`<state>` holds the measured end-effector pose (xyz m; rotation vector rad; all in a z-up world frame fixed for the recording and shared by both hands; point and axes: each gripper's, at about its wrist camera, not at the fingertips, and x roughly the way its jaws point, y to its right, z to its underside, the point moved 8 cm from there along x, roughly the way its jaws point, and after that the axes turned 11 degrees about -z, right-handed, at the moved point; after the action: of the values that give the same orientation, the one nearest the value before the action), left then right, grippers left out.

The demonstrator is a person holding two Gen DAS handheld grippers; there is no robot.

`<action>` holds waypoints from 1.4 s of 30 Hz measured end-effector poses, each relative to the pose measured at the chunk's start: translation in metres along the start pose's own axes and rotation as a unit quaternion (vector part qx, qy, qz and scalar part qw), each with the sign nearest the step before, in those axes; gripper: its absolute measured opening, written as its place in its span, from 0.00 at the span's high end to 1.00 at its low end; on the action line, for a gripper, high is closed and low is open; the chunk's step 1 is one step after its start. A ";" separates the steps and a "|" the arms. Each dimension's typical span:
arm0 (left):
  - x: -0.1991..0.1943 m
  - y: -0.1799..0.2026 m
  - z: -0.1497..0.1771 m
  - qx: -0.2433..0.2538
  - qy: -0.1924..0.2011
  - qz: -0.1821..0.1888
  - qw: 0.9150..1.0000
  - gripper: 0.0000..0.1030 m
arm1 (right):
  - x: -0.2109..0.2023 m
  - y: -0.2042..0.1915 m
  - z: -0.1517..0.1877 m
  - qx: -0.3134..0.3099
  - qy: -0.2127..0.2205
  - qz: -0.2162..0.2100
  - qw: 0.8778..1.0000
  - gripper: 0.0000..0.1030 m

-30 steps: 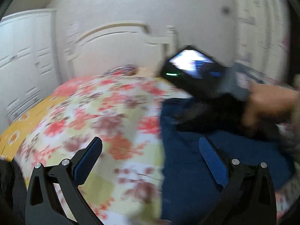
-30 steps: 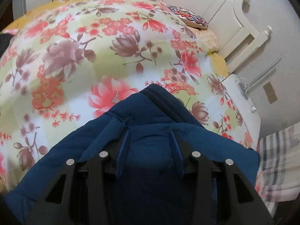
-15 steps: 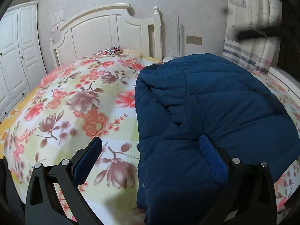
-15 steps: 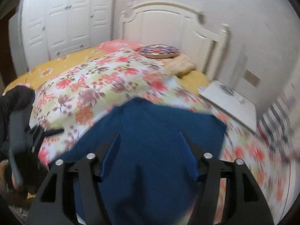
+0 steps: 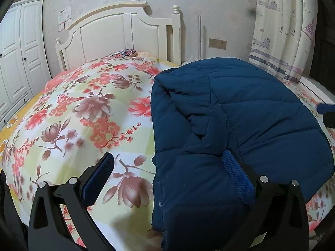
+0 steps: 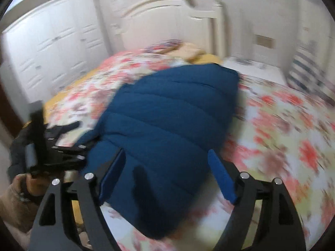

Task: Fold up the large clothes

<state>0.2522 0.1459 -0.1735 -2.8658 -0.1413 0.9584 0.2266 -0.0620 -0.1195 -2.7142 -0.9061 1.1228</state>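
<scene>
On the bed, a folded navy quilted jacket (image 5: 240, 125) lies on the floral quilt (image 5: 88, 113), toward the bed's right side as the left wrist view has it, with quilt showing on both sides of it in the right wrist view. Left gripper (image 5: 167, 175): jaws spread wide, gripping nothing; its right pad (image 5: 238, 173) sits over the jacket's near panel, its left pad (image 5: 98, 177) over bare quilt, and contact with the fabric can't be confirmed from this angle. Right gripper (image 6: 165, 173): also spread wide and empty, both blue pads straddling the near end of the jacket, which lies lengthwise away from the camera. Right wrist view is motion-blurred, so fine detail there is unreliable. In that view the left gripper's black body shows at far left, held in a hand (image 6: 25, 184), just beside the jacket's left edge. Jacket's near end reaches the foot edge of the bed; a fold seam runs diagonally across its top layer in the left wrist view. Behind: white headboard (image 5: 117, 35), a patterned cushion (image 5: 123, 53) at the head of the bed, white wardrobe (image 5: 14, 54) on the left, printed curtain (image 5: 282, 31) on the right, a brass wall plate (image 5: 217, 44) between headboard and curtain.
</scene>
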 end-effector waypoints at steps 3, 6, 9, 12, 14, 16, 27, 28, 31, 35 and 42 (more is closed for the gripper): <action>0.001 -0.001 0.000 -0.003 0.002 0.000 1.000 0.04 | 0.009 -0.008 0.023 0.002 -0.019 -0.007 1.000 0.22; 0.001 -0.001 0.001 -0.002 0.002 0.002 1.000 0.04 | 0.024 -0.018 0.042 -0.006 -0.035 -0.015 0.999 0.08; 0.001 -0.002 0.002 -0.004 0.001 0.004 1.000 0.04 | 0.023 -0.018 0.042 0.008 -0.037 -0.026 0.999 0.05; 0.003 -0.004 0.002 -0.015 -0.008 0.019 1.000 0.04 | 0.017 -0.009 0.037 0.066 -0.020 -0.069 0.995 0.05; 0.006 -0.006 0.002 -0.021 -0.016 0.031 0.999 0.04 | 0.017 0.001 0.034 0.106 -0.013 -0.095 0.990 0.03; 0.008 -0.007 0.002 -0.021 -0.022 0.040 0.999 0.04 | 0.022 0.011 0.032 0.129 -0.020 -0.105 0.986 0.03; 0.054 -0.017 -0.001 -0.140 -0.200 0.286 0.927 0.04 | 0.062 0.048 0.014 0.217 -0.045 -0.167 0.961 0.02; 0.060 -0.013 -0.006 -0.131 -0.206 0.299 0.923 0.04 | 0.063 0.047 0.013 0.221 -0.044 -0.172 0.959 0.02; 0.069 -0.001 -0.014 -0.122 -0.213 0.329 0.912 0.04 | 0.067 0.050 0.014 0.233 -0.032 -0.182 0.955 0.02; 0.068 0.010 -0.017 -0.131 -0.223 0.373 0.891 0.32 | 0.055 0.048 0.013 0.198 0.010 -0.167 0.966 0.33; 0.053 0.049 -0.061 -0.125 -0.151 0.384 0.902 0.53 | 0.007 0.067 -0.026 0.121 0.087 -0.105 0.983 0.47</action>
<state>0.3342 0.0993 -0.1634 -2.9919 0.9811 1.6009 0.2811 -0.1091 -0.1231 -2.4112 -0.9365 0.8772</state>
